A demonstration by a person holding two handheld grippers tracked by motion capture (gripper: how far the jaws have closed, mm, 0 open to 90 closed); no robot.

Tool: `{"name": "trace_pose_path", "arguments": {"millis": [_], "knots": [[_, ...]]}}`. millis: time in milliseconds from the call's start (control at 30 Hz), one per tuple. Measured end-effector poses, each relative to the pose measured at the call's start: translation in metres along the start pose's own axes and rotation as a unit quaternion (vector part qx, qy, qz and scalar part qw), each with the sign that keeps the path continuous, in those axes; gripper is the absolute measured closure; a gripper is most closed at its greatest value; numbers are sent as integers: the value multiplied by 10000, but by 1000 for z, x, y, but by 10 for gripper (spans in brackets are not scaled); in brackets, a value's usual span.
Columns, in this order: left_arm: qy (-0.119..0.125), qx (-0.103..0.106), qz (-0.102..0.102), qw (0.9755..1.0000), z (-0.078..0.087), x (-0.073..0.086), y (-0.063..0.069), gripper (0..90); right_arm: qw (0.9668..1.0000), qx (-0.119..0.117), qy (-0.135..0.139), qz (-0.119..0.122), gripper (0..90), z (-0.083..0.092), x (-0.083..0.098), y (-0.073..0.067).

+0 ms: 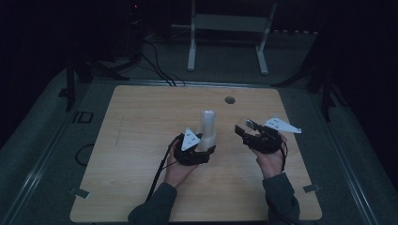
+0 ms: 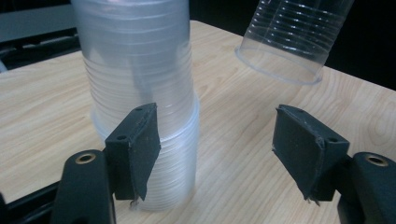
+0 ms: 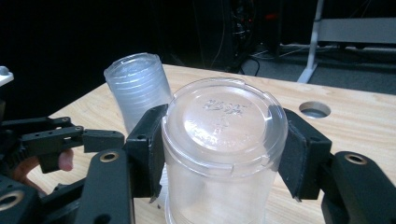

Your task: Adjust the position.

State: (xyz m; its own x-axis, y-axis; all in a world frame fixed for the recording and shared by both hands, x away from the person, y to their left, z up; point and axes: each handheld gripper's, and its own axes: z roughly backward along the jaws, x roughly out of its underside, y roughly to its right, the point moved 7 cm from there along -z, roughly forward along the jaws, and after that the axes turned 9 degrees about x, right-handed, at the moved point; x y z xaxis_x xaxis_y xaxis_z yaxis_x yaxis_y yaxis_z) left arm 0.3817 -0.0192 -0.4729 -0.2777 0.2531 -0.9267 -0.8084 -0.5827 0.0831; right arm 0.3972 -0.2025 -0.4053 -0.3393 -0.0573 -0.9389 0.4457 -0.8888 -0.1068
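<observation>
Now, on my left, my left tongs [image 1: 202, 151] sit at the foot of the stack of clear cups [image 1: 208, 130], which stands upside down near the middle of the desk [image 1: 141, 122]. In the left gripper view one pad [image 2: 140, 149] lies against the lower rings of the stack [image 2: 140, 93], while the other pad [image 2: 303, 149] stands well off it with bare wood between, so these tongs are spread and not pinching anything.

Further right, my right tongs [image 1: 244, 130] are clamped on a single clear cup [image 1: 246, 125], held above the desk beside the stack. In the right gripper view both pads press on opposite sides of that cup [image 3: 224, 140], just below its flat base, which faces the camera. Behind it the stack [image 3: 137, 88] rises, leaning a little in that view. A round hole [image 1: 229, 100] sits in the desk near its far edge.
</observation>
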Motion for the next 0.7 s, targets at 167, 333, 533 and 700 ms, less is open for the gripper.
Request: {"name": "trace_pose_path", "arguments": {"millis": [167,333,533,700], "knots": [[-28,75,33,10000,-2,0,1,334,10000,15,-48,-68,408,-1,7,1],[-48,111,52,9999,-4,-1,2,348,9997,-20,-90,-207,408,-3,14,3],[-85,268,64,9996,-6,-2,4,398,9992,-26,-126,-381,407,-3,19,6],[-151,348,50,9993,-8,-4,7,448,9989,-34,-136,-454,407,-3,21,7]]}}
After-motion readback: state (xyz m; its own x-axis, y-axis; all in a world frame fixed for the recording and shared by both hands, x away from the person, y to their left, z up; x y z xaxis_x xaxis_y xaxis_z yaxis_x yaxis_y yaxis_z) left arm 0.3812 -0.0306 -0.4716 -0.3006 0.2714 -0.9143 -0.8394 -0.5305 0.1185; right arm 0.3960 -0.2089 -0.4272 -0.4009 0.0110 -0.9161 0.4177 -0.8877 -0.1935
